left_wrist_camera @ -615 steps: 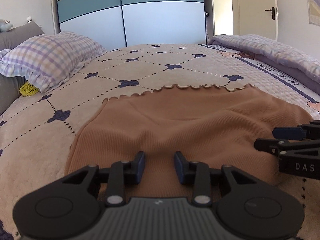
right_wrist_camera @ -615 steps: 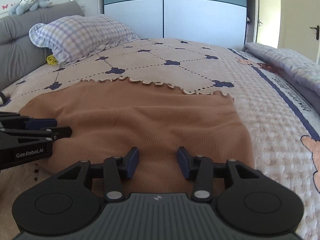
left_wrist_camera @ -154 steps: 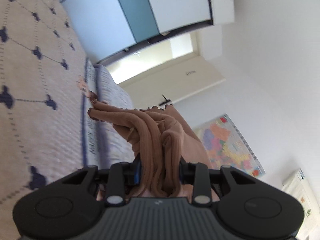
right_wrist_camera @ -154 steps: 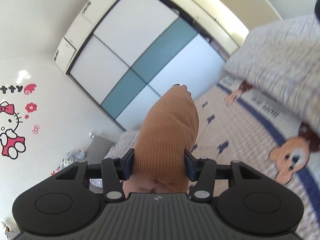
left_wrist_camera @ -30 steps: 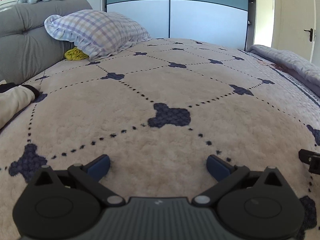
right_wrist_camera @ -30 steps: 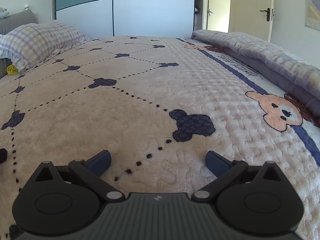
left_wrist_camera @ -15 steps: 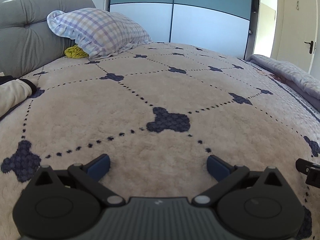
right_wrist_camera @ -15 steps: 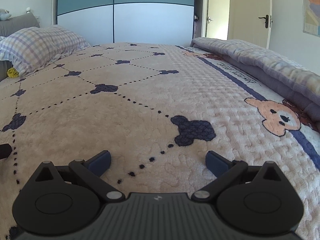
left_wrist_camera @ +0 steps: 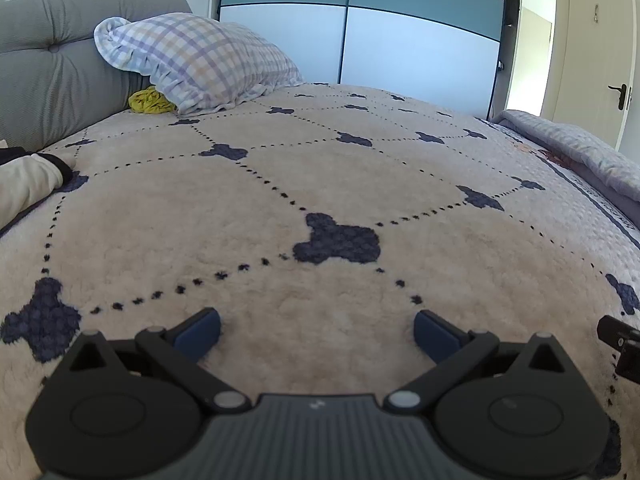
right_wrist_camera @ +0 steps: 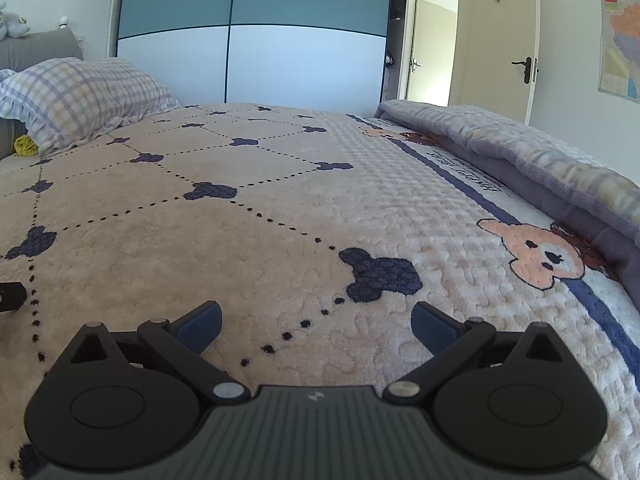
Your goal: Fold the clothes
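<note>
On the bed [left_wrist_camera: 320, 184], the pillow [left_wrist_camera: 200, 60] leans against the headboard [left_wrist_camera: 52, 72] at far left; a folded quilt [right_wrist_camera: 520, 152] lies along the right edge.

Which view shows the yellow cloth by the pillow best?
The left wrist view: the yellow cloth sits large and clear, tucked under the checked pillow beside the headboard. The right wrist view shows only a small scrap at its left edge.

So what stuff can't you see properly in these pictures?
- Yellow bundle: left wrist view, partly tucked under the checked pillow; what it is stays unclear.
- Cream cloth: left wrist view, cut off by the left edge.
- Wall map: right wrist view, cut by the right edge, print too small.
- Right tool: only a sliver at the left wrist view's edge.
- Any folded clothes: none in either view.
</note>
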